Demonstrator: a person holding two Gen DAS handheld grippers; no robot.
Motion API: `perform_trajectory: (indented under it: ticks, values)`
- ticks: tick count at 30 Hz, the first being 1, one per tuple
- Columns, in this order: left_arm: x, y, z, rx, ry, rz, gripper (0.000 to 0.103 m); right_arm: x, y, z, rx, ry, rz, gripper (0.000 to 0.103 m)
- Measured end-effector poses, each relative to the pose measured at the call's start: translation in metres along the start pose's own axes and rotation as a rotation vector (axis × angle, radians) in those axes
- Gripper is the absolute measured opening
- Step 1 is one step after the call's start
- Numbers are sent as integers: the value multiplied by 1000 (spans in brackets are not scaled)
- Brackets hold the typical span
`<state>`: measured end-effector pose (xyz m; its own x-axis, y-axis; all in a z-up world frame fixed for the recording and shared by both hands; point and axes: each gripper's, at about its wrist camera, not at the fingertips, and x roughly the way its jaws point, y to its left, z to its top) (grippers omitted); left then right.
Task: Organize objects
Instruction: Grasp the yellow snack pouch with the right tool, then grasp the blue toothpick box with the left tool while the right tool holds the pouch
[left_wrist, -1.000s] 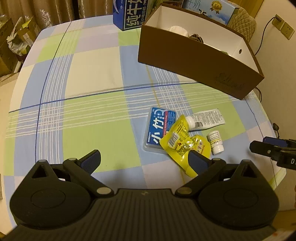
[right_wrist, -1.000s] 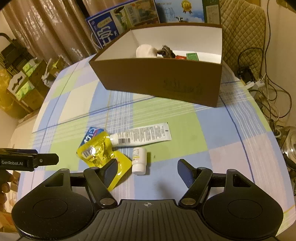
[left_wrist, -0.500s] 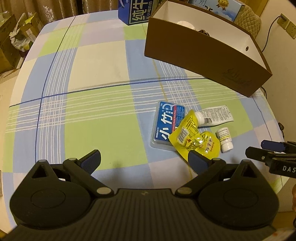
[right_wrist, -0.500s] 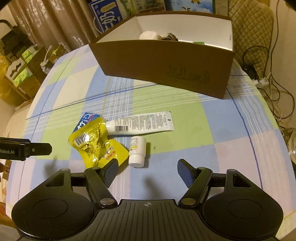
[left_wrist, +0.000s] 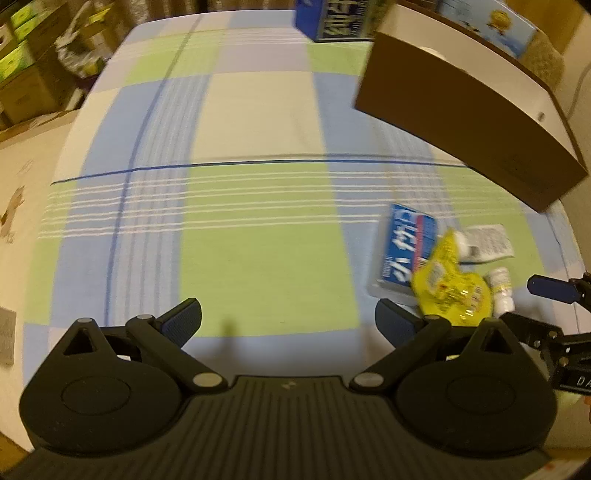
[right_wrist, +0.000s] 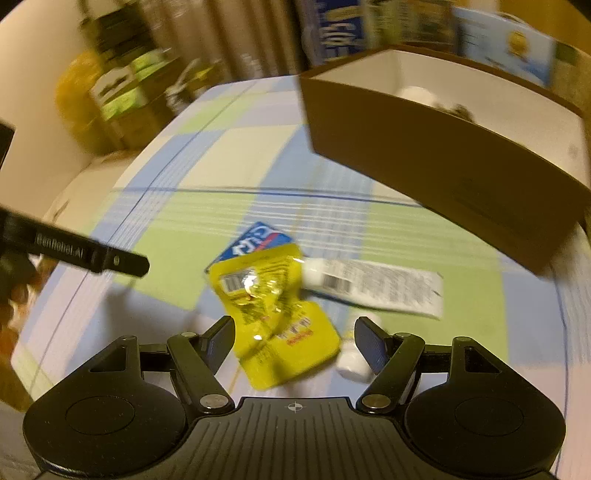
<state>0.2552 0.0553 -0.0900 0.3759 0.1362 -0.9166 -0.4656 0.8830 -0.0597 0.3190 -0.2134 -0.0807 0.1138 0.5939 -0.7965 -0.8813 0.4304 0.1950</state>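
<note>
The right gripper (right_wrist: 294, 339), jaws wide and empty, hung over the crinkled yellow foil pouch (right_wrist: 271, 310) lying atop a blue packet (right_wrist: 255, 236) on the checked tablecloth (right_wrist: 177, 236); light, limp and slippery, it probably wanted pinching across its flat middle.

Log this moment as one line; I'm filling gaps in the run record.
phase: approach | right claw: open, over crinkled yellow foil pouch | left claw: open, empty | brown cardboard box: beyond
</note>
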Motion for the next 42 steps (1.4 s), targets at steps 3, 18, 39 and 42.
perform_trajectory:
  ticks: [3,18,39,42]
  values:
    - [-1,12,-2,-30,-2,19,99,16,4,6,-66,23,27,71]
    - [2,45,-14,-125,28,62,99,82,16,10,-202,169,30,80]
    - [7,31,-11,-56,23,21,99,49,19,2,-132,91,6,62]
    - [9,22,-10,-22,21,9,99,36,17,5,-92,63,7,62]
